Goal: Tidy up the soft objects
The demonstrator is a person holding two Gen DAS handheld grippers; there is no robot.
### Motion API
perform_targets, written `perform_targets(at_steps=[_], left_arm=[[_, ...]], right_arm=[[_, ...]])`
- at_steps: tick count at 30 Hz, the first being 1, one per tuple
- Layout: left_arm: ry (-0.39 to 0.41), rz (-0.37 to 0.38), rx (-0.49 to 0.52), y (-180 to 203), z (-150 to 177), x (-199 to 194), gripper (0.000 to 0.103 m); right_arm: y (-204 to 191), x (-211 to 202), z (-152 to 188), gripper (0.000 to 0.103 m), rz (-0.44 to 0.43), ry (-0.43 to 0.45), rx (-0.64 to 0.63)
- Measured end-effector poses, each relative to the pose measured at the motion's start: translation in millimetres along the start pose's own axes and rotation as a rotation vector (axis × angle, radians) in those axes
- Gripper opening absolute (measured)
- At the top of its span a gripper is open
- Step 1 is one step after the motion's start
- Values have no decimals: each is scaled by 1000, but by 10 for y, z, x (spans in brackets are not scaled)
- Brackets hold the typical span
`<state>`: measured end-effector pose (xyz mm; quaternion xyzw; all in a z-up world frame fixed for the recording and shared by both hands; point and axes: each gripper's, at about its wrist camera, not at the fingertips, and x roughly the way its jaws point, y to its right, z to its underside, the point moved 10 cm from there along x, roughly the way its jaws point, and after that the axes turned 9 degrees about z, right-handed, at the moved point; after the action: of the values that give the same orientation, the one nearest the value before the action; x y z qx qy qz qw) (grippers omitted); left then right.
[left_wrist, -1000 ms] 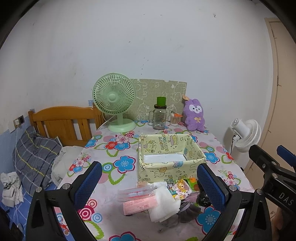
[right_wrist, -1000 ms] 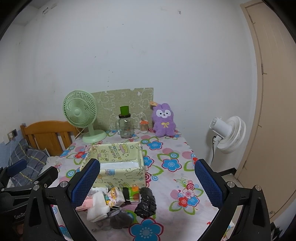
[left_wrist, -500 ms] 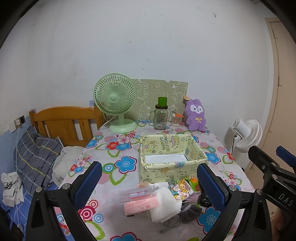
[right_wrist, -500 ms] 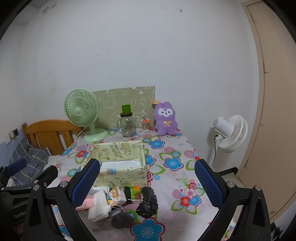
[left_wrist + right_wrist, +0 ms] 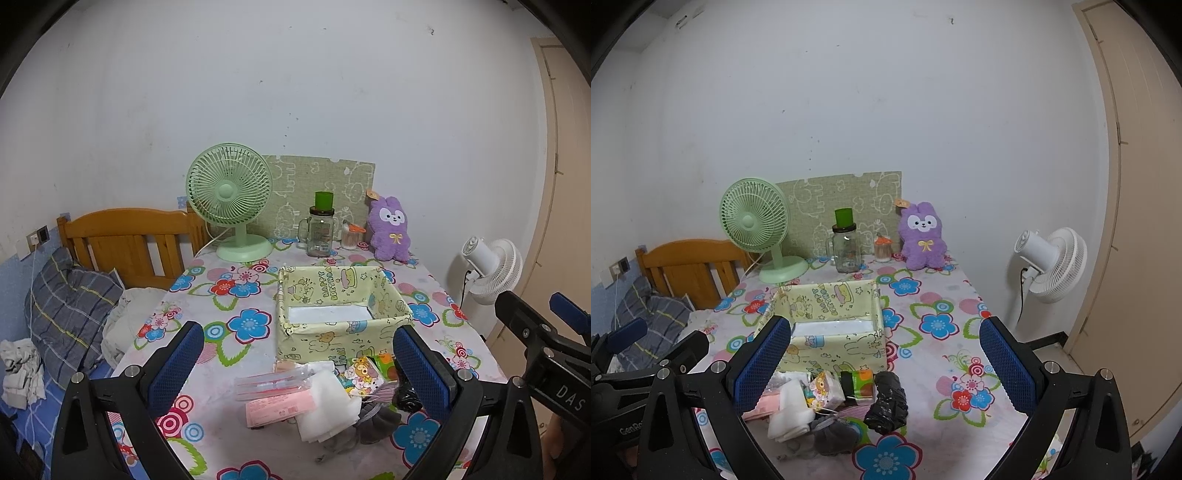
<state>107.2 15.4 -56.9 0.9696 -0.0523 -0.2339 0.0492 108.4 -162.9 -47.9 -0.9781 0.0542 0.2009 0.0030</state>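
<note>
We read "HAPPY BIRTHDAY" on the far inner wall of the yellow box (image 5: 341, 321), "DAS" in white on the right gripper's black body (image 5: 565, 391) at the right edge, "GenRo", cut off, on the left gripper's body (image 5: 631, 428), packet print too small to read

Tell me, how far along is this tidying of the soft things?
Barely begun, it seems. Done: nothing visible; the yellow fabric box shows only its white bottom. In hand: nothing; the left gripper and right gripper are both open, above the table. Left: the whole pile in front of the box, including a white cloth, a grey item and a black bundle.
</note>
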Motion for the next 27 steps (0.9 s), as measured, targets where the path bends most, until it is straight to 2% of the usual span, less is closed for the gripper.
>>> perform_targets(at_steps=[17,27], left_arm=[[-9,-8,2,-9,17,27,102],[-31,-10,11,16,76,157,102]], right_arm=[[-16,8,-13,103,15,6,-8],[-47,113,12,103,8,-20,-11]])
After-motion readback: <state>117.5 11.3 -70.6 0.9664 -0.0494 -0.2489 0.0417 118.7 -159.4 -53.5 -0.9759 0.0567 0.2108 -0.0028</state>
